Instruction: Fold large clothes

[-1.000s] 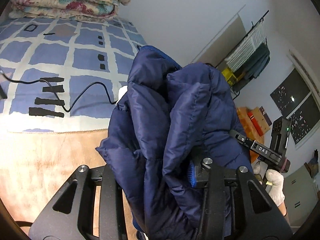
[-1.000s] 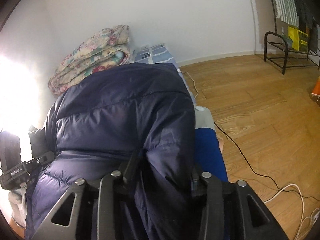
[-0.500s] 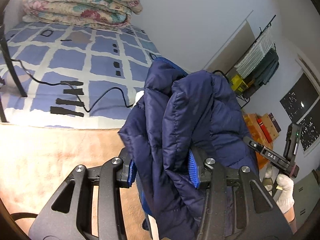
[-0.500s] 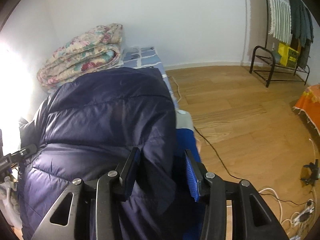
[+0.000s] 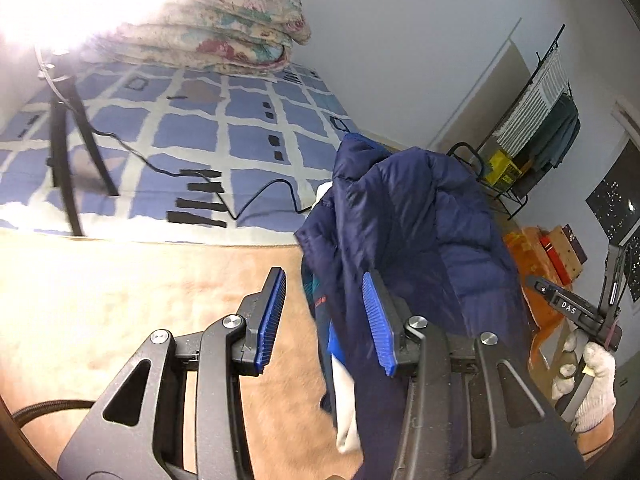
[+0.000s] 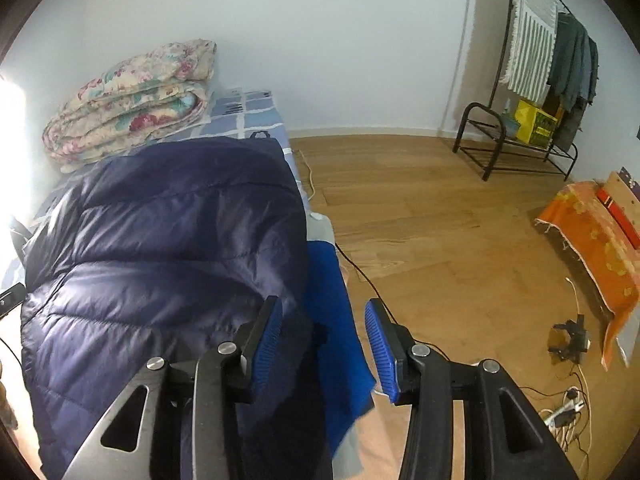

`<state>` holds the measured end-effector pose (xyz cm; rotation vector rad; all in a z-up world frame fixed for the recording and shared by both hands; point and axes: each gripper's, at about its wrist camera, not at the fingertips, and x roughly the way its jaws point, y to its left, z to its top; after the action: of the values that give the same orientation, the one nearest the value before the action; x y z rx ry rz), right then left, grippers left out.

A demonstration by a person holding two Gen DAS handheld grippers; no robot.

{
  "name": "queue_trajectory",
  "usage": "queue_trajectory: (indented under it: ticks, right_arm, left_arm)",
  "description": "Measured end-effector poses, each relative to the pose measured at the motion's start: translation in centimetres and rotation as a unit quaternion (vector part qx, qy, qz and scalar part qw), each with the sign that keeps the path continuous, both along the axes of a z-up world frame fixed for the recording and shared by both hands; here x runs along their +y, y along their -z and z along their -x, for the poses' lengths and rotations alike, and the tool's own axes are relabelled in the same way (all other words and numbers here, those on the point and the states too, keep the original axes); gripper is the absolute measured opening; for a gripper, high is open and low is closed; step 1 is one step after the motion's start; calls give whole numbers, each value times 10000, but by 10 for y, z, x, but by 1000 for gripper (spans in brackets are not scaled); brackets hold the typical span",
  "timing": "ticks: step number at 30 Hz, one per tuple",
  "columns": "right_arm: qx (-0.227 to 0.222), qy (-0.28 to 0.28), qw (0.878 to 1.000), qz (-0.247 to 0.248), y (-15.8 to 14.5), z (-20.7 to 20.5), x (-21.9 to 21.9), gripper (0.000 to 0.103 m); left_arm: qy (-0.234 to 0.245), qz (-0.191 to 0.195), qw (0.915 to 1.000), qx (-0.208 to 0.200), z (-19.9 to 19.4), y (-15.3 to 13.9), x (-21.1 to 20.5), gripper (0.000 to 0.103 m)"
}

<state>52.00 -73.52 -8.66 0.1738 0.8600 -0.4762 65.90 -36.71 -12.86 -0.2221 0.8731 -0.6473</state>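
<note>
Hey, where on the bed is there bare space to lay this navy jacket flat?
The tan blanket left of the navy jacket lies bare. On the checked sheet, a tripod and cable crowd the near part, the folded floral quilt the far end.

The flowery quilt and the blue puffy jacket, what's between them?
In the right wrist view, a strip of blue checked bedsheet separates the flowery quilt from the jacket.

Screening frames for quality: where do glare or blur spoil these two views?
Left wrist view: glare washes out the top-left corner above the quilt; the jacket edge beside the left tool is motion-blurred. Right wrist view: glare only at the left edge; jacket sharp.
</note>
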Motion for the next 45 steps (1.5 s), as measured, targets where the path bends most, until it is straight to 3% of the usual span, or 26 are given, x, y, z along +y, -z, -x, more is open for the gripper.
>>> queue_trajectory:
  ticks: [7, 13, 15, 25, 32, 36, 41, 45]
  right_arm:
    - [-102, -193, 9995, 231, -46, 40, 42, 44]
    - [-382, -418, 9982, 195, -103, 100, 87, 51]
    - [-472, -520, 9973, 222, -119, 123, 104, 55]
    - [-695, -894, 9930, 329, -174, 232, 193, 58]
    - [-974, -1205, 9867, 491, -188, 308, 262, 67]
    - [-1161, -1288, 9840, 421, -185, 340, 290, 69]
    - [-1302, -1239, 9825, 493, -173, 373, 315, 73]
    - [-1367, -1229, 9814, 559, -164, 385, 325, 78]
  left_arm:
    - [59, 92, 9997, -217, 63, -52, 45, 42]
    - [232, -34, 9983, -537, 134, -103, 81, 42]
    - [274, -96, 9975, -638, 161, -119, 94, 42]
    - [448, -449, 9875, -1440, 308, -190, 146, 42]
    - [385, -610, 9803, -1840, 406, -206, 183, 43]
    - [381, -616, 9774, -1987, 449, -200, 198, 55]
    - [356, -825, 9712, -2208, 487, -185, 203, 57]
    - [213, -874, 9688, -2310, 501, -172, 205, 71]
